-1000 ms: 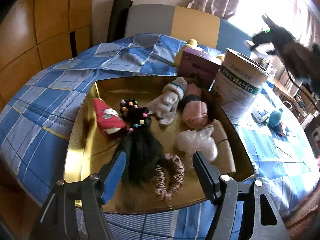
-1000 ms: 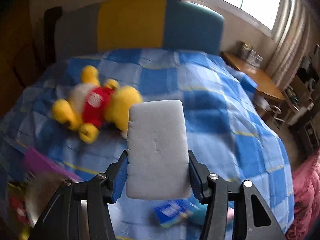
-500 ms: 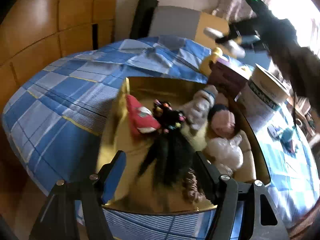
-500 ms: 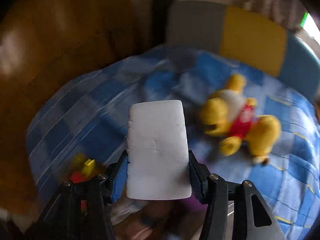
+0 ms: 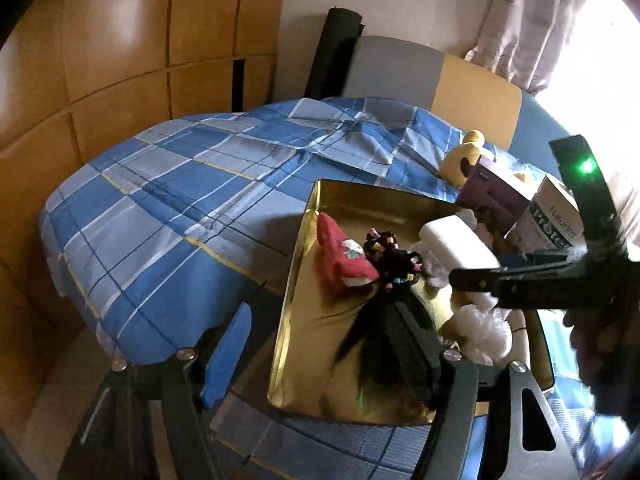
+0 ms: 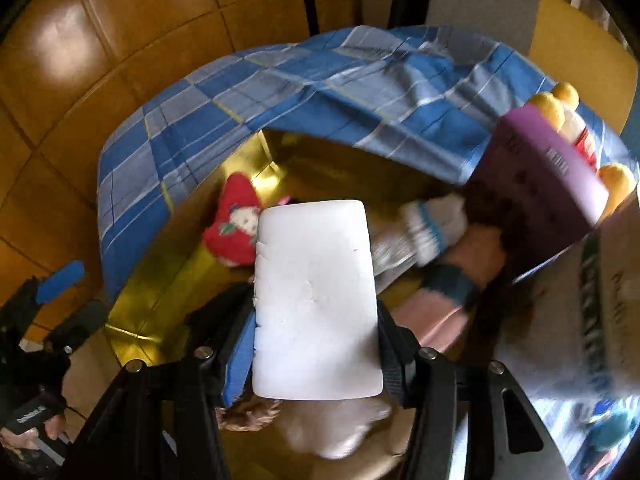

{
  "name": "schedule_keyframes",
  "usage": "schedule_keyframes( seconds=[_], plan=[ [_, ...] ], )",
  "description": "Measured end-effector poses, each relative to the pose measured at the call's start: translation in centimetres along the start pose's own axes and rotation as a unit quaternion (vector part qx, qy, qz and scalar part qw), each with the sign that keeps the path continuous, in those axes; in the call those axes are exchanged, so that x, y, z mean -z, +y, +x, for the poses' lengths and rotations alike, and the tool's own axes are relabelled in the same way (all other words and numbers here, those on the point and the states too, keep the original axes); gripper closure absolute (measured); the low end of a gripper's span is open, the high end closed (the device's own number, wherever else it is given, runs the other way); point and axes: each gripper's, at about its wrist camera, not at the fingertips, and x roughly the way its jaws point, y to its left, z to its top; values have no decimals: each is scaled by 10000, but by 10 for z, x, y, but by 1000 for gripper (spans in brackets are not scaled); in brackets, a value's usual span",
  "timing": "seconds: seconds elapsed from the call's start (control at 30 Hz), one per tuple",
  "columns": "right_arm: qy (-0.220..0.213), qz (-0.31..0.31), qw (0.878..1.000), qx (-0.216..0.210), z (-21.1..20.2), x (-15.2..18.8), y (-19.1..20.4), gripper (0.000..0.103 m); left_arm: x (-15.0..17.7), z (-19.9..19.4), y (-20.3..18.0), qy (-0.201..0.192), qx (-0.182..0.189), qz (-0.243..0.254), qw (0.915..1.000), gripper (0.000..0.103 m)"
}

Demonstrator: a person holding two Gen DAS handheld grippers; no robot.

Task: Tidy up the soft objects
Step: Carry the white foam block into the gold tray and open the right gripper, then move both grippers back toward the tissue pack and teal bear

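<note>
Right tool clamped on the white sponge, poised over the gold tray on the bed.

My pads grip the sponge by its long edges, above the red sock and striped sock. I judge it best lowered flat into a bare patch, releasing only once it rests, so nothing already sorted shifts. My left tool has its jaws opening with nothing between them, at the tray's near edge. That view alone shows the black hair piece and the sponge from its side; the right view alone shows the pink sock beside the purple box.
</note>
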Motion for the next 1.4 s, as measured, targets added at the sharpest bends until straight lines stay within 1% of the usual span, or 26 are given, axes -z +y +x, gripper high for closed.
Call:
schedule_keyframes(
  seconds=[0.1,0.2,0.37,0.43,0.57,0.8,0.97,1.4],
  plan=[
    [-101,171,9998,-21,0,8,5,46,2,-5,1,-42,-51,32,10000,29],
    [-72,347,9993,-120,2,13,5,45,5,-9,3,-79,-92,40,9999,27],
    [-200,606,9978,-157,-4,21,0,39,8,-10,4,-59,-117,23,9999,27],
    [-258,635,9975,-189,-7,23,0,34,9,-10,3,-57,-110,22,9999,26],
    [-356,634,9972,-149,-18,27,2,34,9,-14,-1,-106,-63,94,9999,26],
    [-729,390,9963,244,-47,48,2,34,10,-19,-16,-136,41,309,9994,26],
    [-903,314,9946,415,-65,66,-5,34,13,-20,-30,-112,126,506,9986,26],
    [-1220,826,9868,671,-102,111,-49,34,24,-24,-74,-44,371,1084,9934,26]
  ],
)
